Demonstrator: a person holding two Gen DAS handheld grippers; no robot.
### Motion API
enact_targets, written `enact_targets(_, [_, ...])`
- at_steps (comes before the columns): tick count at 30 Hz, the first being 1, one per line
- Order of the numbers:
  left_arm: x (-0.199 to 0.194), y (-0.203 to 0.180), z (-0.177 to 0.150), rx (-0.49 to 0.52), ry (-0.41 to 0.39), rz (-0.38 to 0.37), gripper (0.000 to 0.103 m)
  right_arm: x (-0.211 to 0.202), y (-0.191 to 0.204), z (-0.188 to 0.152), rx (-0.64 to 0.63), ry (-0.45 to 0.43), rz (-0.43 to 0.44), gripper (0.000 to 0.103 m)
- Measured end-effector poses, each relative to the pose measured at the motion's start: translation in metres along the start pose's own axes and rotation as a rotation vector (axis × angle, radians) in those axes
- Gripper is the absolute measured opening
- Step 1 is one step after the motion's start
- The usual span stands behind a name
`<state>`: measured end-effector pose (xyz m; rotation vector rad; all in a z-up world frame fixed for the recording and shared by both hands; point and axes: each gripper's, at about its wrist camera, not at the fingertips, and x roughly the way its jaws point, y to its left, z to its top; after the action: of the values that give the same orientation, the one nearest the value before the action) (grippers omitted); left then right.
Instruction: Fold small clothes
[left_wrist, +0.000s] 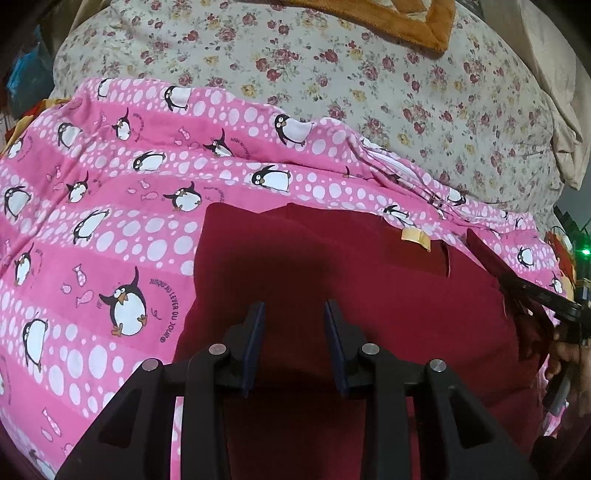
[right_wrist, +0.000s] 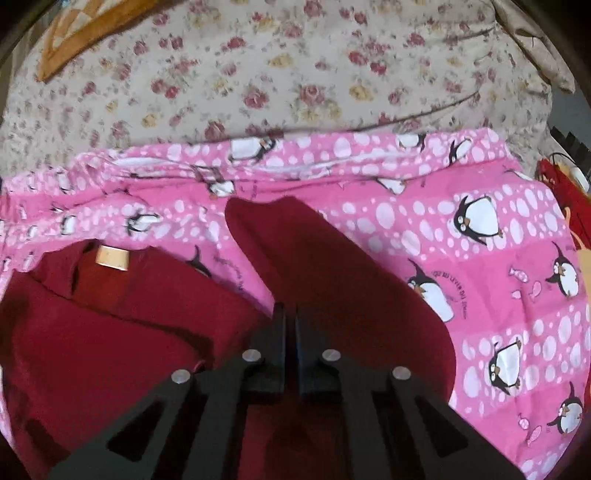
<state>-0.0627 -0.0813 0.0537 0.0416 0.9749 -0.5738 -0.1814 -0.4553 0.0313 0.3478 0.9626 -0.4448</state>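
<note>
Dark red fleece garment (left_wrist: 369, 295) with tan neck label (left_wrist: 415, 236) lies flat on pink penguin-print sheet (left_wrist: 110, 221) over a floral bedspread (left_wrist: 369, 92). Left gripper (left_wrist: 294, 314) hovers above the body, jaws slightly apart, nothing between. Only the right wrist view shows the sleeve (right_wrist: 314, 258) spread outward; right gripper (right_wrist: 290, 321) jaws together there, grip on cloth unclear.

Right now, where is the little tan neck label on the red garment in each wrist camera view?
Left wrist view: the tan label sits right of centre, at the red garment's far edge.
Right wrist view: the label is at left, inside the neckline.
Shared landmark: the pink penguin-print cloth under the garment in both views.
</note>
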Motion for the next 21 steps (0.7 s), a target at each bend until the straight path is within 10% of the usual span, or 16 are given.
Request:
enact_targets(8, [-0.009, 0.011, 0.003, -0.09, -0.016, -0.106, 0.011, -0.082, 0.037, -0.016, -0.064, -0.109, 0.25, 0.004])
enact_targets(13, [-0.004, 0.011, 0.001, -0.145, 0.032, -0.238, 0.011, -0.078, 0.094, -0.063, -0.189, -0.015, 0.367, 0.006])
enact_targets(21, [0.003, -0.021, -0.002, -0.099, 0.072, -0.317, 0.012, -0.083, 0.08, -0.102, -0.132, 0.041, 0.367, 0.036])
